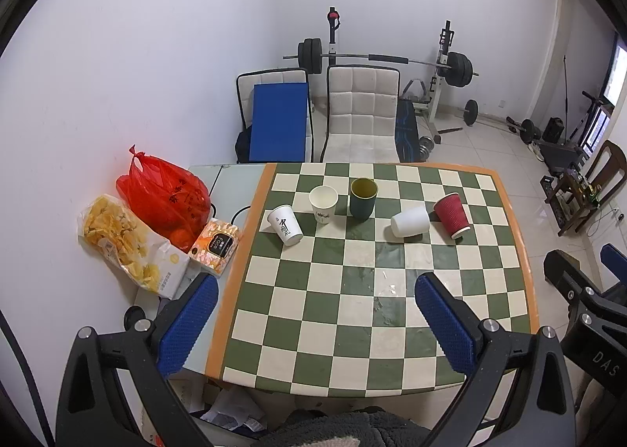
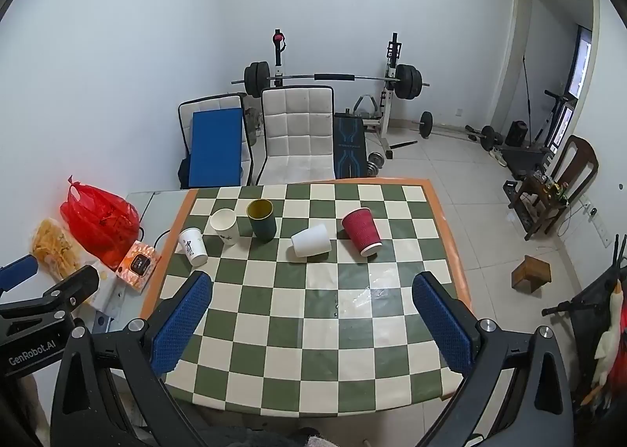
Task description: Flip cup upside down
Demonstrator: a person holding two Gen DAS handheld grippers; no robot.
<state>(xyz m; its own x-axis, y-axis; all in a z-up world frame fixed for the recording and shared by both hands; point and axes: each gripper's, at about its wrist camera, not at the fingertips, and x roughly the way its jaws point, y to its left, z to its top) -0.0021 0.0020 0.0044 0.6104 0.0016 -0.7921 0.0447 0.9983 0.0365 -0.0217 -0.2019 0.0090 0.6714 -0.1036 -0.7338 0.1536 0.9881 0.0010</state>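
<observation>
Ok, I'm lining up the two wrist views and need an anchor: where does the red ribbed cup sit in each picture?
Left wrist view: the red ribbed cup is right of centre, far part of the checkered table, rightmost of the five cups.
Right wrist view: the same cup is just right of centre, again rightmost.
Shared landmark: the plain white cup lying on its side right beside it, on its left.
</observation>
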